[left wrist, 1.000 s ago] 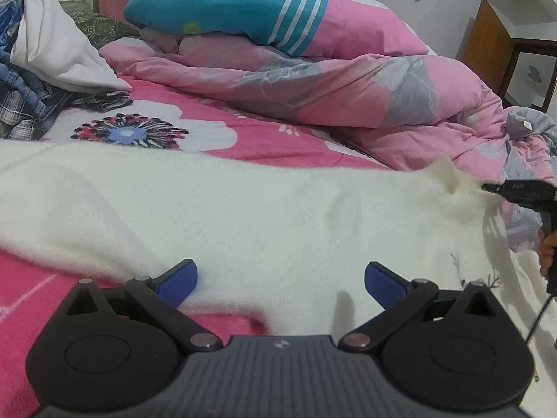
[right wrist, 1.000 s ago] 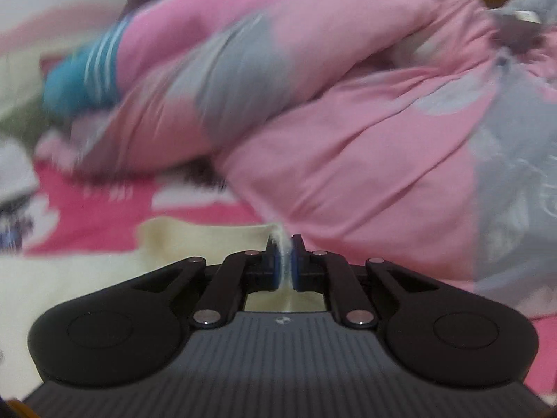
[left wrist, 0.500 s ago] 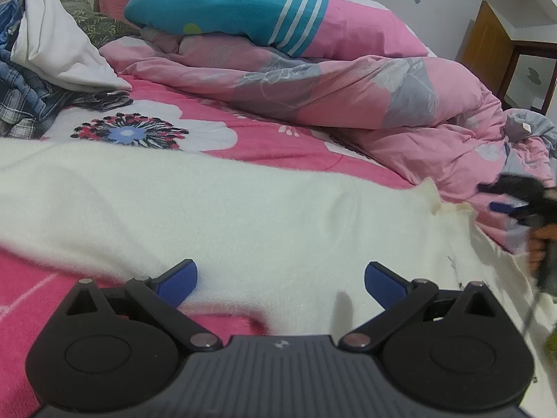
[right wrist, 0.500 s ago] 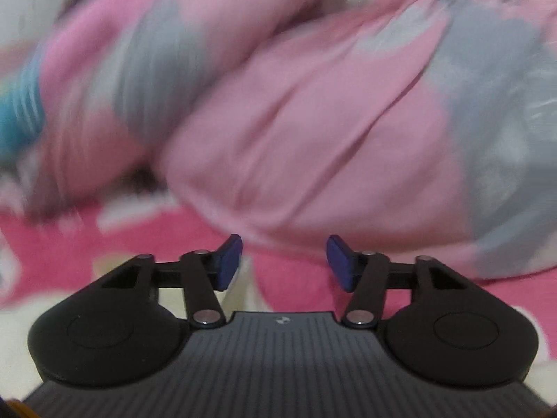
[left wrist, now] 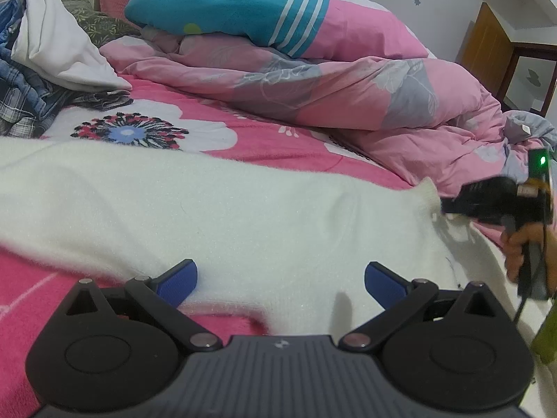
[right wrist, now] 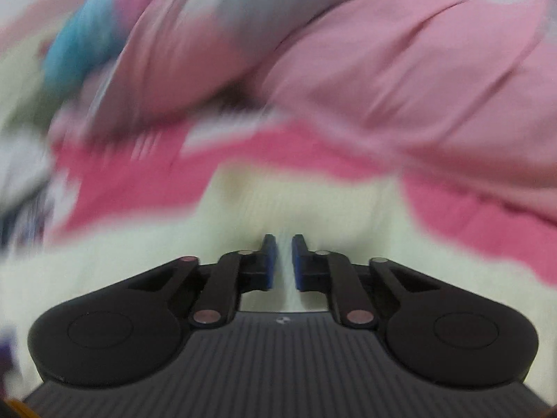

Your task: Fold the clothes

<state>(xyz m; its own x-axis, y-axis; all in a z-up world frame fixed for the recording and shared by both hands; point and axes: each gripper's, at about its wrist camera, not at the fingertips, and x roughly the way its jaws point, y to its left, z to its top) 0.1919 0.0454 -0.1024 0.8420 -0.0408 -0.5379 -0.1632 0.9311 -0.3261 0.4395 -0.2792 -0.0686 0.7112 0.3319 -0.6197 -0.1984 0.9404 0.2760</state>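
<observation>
The white sweater (left wrist: 216,216) is lying spread across the pink floral bedsheet (left wrist: 278,142), its body running left to right, with one peaked corner (left wrist: 429,191) standing up at its far right edge. A second ago that corner was pinched between the right gripper's pads and held up; half a second ago the pads were spread and the corner was dropped onto the sheet. Now the right gripper (right wrist: 284,261) is coming down over the cream fabric again, and its jaws are closing: the blue pads (right wrist: 269,261) are standing almost together with only a narrow gap, and pale knit is showing in that gap, though the blur is preventing any finding on whether the pads are pressing it. In the left wrist view, its black nose (left wrist: 487,200) is sitting just beside the raised corner.

The left gripper (left wrist: 280,280) is hovering low over the near hem, jaws spread wide, holding nothing, unmoved over the same interval.

Assessment: this is a re-grip at the right edge, probably to correct the hold before the fold is carried over. The fold itself is not yet begun; the sweater is still lying open.

Beyond it, the rumpled pink quilt (left wrist: 348,94) and a heap of other clothes (left wrist: 45,69) are occupying the far side of the bed.
</observation>
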